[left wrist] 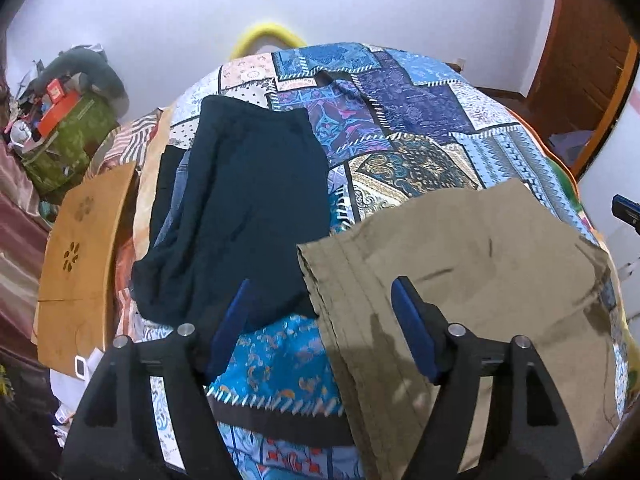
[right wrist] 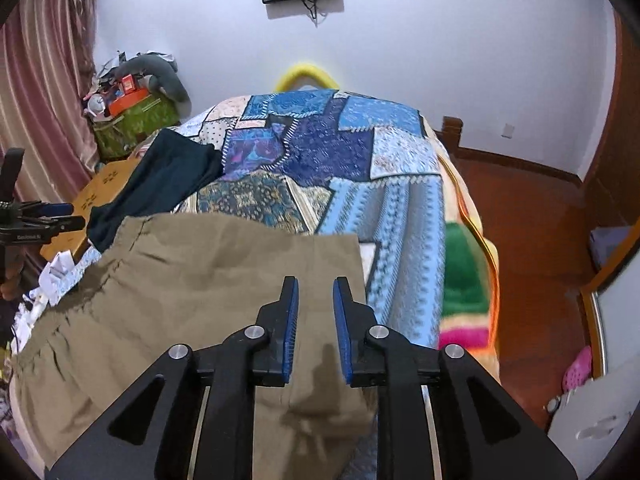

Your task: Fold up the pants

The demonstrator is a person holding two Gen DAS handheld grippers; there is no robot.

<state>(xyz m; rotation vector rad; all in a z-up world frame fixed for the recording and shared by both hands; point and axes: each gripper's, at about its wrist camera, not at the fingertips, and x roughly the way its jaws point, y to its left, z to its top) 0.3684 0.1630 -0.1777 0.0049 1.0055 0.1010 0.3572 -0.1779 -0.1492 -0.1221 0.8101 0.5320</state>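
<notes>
On bedspread (right wrist: 400, 208), khaki pants (right wrist: 192, 280), tools apart

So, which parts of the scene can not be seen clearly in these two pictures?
- Khaki pants: near end, both wrist views, covered by the hand-held gripper bodies and cut by the bottom edge.
- Dark pants: left wrist view, what lies under them is hidden; only a denim edge shows.
- Yellow thing: both views, mostly behind the bed's far end.
- Clutter on the green box: too small.

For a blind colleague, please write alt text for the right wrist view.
The right gripper hovers slightly open, holding nothing, above folded khaki pants on a patchwork bedspread. A dark garment lies behind, at left.
</notes>
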